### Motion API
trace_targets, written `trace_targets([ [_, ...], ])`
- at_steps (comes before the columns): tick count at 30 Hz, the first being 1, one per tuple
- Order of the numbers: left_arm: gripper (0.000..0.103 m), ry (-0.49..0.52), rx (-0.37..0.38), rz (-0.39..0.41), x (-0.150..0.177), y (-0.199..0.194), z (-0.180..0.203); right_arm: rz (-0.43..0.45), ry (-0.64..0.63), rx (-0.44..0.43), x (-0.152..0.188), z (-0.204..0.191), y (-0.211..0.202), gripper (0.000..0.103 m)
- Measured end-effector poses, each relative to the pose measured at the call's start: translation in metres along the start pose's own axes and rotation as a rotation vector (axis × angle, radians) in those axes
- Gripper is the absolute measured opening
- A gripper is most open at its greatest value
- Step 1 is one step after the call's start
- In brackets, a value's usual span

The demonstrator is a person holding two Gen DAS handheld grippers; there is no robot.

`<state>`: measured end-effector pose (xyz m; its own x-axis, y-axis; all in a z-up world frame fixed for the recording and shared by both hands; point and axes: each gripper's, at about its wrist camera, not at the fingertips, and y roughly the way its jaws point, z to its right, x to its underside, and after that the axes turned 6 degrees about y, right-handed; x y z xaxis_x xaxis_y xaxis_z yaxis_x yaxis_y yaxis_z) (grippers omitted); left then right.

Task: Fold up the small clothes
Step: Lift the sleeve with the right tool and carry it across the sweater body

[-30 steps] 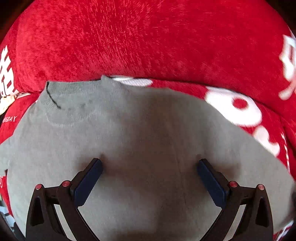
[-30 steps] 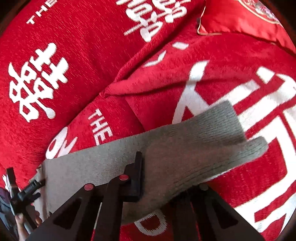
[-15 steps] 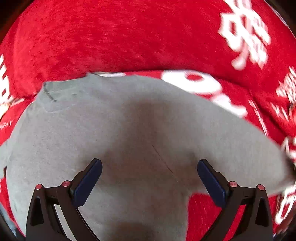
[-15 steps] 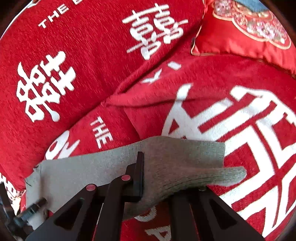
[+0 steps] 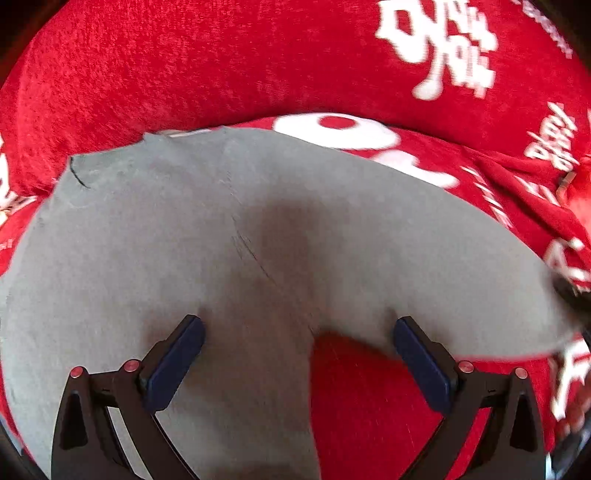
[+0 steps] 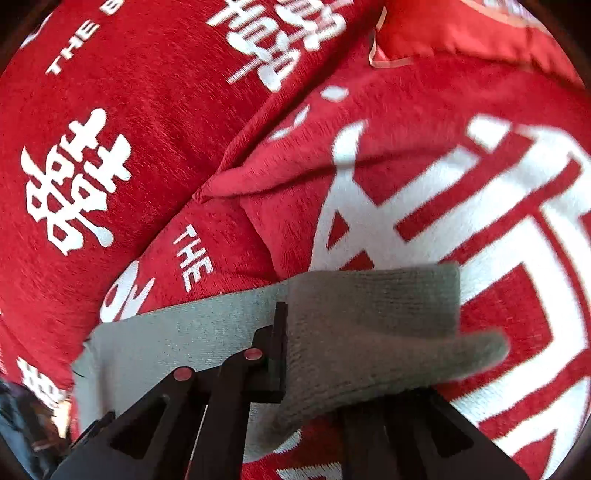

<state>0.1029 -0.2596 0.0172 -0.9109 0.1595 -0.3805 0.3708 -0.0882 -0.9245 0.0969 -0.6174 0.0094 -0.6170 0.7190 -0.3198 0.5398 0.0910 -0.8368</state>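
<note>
A small grey knit garment [image 5: 166, 251] lies spread on the red cover, its neck opening [image 5: 79, 173] at the upper left in the left wrist view. My left gripper [image 5: 297, 326] hovers open over it; nothing sits between the blue pads [image 5: 173, 363], and the garment's lower edge and bare red cover show between them. In the right wrist view my right gripper [image 6: 295, 328] is shut on the ribbed end [image 6: 373, 317] of the grey garment [image 6: 166, 343]. The cloth drapes over the right finger and hides it.
The red sofa cover [image 6: 424, 184] with large white characters fills both views and is wrinkled into a fold [image 6: 236, 181]. The padded sofa back [image 5: 221, 66] rises behind the garment. A red cushion with pale piping [image 6: 461, 33] lies at the upper right.
The left gripper has slid right across the garment, still open; the neck opening has drifted left and red cover now shows between the fingers. The right gripper holds the ribbed end, which has flattened.
</note>
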Motion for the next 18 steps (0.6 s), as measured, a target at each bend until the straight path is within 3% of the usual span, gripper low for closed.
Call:
trace_targets([
  [3, 0.103, -0.016, 0.085, 0.009, 0.014, -0.023, -0.017, 0.074, -0.020, -0.003, -0.002, -0.014, -0.028, 0.004],
  [6, 0.103, -0.089, 0.032, 0.074, 0.030, -0.046, -0.059, 0.146, -0.106, 0.021, -0.001, -0.048, -0.058, 0.004],
  [10, 0.103, -0.246, 0.005, 0.055, 0.049, -0.048, -0.133, 0.200, -0.205, -0.019, 0.010, -0.110, -0.091, 0.004],
  [14, 0.103, -0.382, -0.007, 0.044, 0.074, -0.046, -0.208, 0.219, -0.328, -0.076, 0.045, -0.197, -0.109, 0.004],
  [18, 0.103, -0.474, 0.003, 0.063, 0.106, -0.057, -0.268, 0.210, -0.476, -0.133, 0.105, -0.296, -0.110, 0.004],
])
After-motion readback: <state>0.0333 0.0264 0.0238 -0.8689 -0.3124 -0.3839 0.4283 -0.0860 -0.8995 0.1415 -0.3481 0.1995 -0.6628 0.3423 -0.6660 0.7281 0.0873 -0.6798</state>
